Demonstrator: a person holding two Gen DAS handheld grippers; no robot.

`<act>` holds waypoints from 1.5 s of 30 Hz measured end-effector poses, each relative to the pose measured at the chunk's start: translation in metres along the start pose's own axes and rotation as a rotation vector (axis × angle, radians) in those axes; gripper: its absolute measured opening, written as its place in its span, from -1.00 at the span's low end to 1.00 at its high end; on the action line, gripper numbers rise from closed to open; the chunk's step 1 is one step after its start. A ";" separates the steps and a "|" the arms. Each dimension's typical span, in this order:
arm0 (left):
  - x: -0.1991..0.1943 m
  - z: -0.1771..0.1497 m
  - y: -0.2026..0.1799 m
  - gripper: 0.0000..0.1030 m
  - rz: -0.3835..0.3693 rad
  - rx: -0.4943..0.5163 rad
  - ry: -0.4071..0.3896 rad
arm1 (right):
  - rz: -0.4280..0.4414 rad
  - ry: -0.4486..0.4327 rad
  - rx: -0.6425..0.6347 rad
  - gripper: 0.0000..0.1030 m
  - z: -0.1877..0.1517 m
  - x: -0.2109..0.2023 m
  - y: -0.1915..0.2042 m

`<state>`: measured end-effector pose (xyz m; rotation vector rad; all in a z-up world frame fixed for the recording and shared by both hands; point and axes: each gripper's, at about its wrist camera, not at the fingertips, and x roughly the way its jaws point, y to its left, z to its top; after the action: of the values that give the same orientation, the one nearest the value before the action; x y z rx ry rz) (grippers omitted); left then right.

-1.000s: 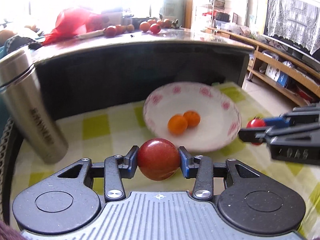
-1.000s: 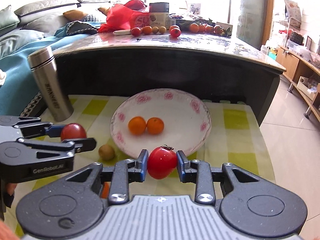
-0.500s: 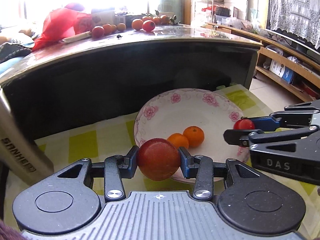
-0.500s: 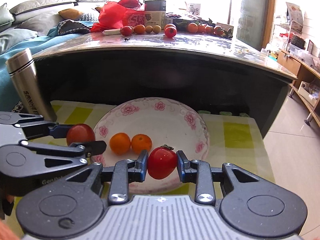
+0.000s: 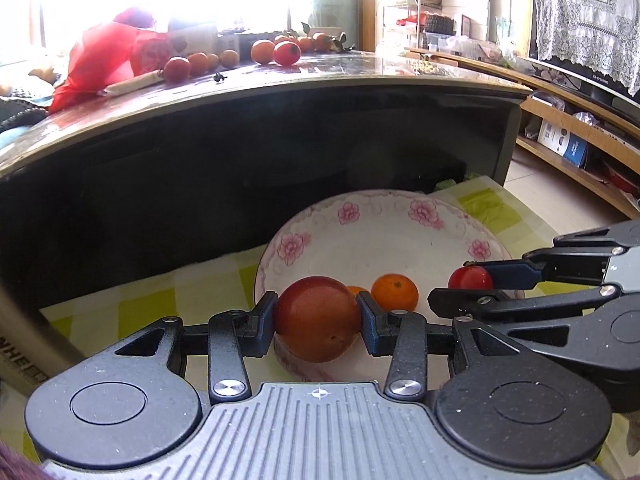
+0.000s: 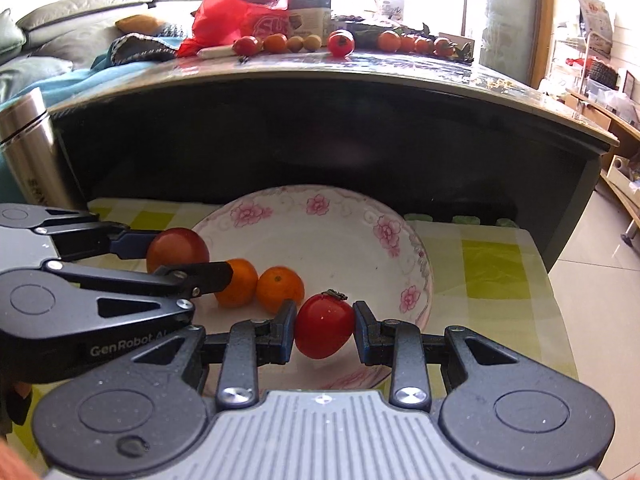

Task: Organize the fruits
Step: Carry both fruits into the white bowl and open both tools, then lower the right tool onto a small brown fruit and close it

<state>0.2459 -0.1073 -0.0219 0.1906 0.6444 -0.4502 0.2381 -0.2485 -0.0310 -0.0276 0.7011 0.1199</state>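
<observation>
Right gripper [image 6: 324, 330] pinches a red tomato [image 6: 323, 326] over the near rim of the floral bowl [image 6: 416, 256]; left gripper [image 5: 317, 322] pinches a darker round fruit [image 5: 317, 318] over the bowl's near-left rim; both held above, release would drop straight down; two small oranges [image 6: 280, 289] lie just beyond, mid-bowl; farther, more fruit on the dark table [image 6: 400, 66].

A shallow flower-rimmed ceramic bowl [image 6: 404, 240] is set on a checked tablecloth [image 6: 492, 268], before a dark glass-topped table [image 6: 360, 80]. Two small orange mandarins [image 6: 280, 289] are laid side by side in the bowl. A steel vacuum flask [image 6: 30, 152] is stood left of the bowl. More fruit [image 6: 341, 43] is lined up on the tabletop behind.
</observation>
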 end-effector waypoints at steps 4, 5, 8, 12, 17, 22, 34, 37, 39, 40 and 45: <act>0.006 0.007 0.001 -0.02 -0.001 -0.015 -0.005 | 0.003 -0.007 0.012 -0.29 0.000 0.003 -0.002; 0.007 0.008 0.001 -0.02 -0.002 -0.013 -0.006 | 0.000 -0.008 0.013 -0.29 0.001 0.004 -0.002; 0.012 0.013 -0.002 0.04 0.000 -0.002 -0.010 | 0.004 -0.006 0.024 -0.29 0.001 0.006 -0.005; 0.020 0.020 -0.008 0.04 0.010 0.019 -0.008 | 0.023 -0.015 0.030 -0.24 0.001 0.005 -0.004; 0.018 0.027 -0.010 0.04 0.003 0.021 -0.033 | 0.022 -0.036 0.013 -0.08 0.003 0.003 -0.004; 0.001 0.032 -0.001 0.04 0.006 -0.008 -0.051 | 0.009 -0.037 0.059 -0.08 0.005 -0.002 -0.011; -0.081 -0.010 0.037 0.04 0.035 -0.102 -0.026 | 0.000 -0.083 0.121 -0.08 0.015 -0.061 -0.005; -0.098 -0.026 0.038 0.04 0.047 -0.123 -0.004 | -0.001 -0.075 0.102 -0.08 0.007 -0.081 0.006; -0.111 -0.036 0.039 0.04 0.047 -0.132 0.005 | 0.004 -0.071 0.078 -0.08 -0.001 -0.096 0.013; -0.117 -0.040 0.038 0.04 0.048 -0.135 0.009 | 0.005 -0.068 0.071 -0.08 -0.005 -0.103 0.017; -0.149 -0.052 0.029 0.05 0.056 -0.146 0.004 | 0.026 -0.058 0.086 -0.08 -0.026 -0.141 0.029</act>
<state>0.1256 -0.0140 0.0302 0.0711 0.6711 -0.3476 0.1115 -0.2359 0.0406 0.0676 0.6486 0.1150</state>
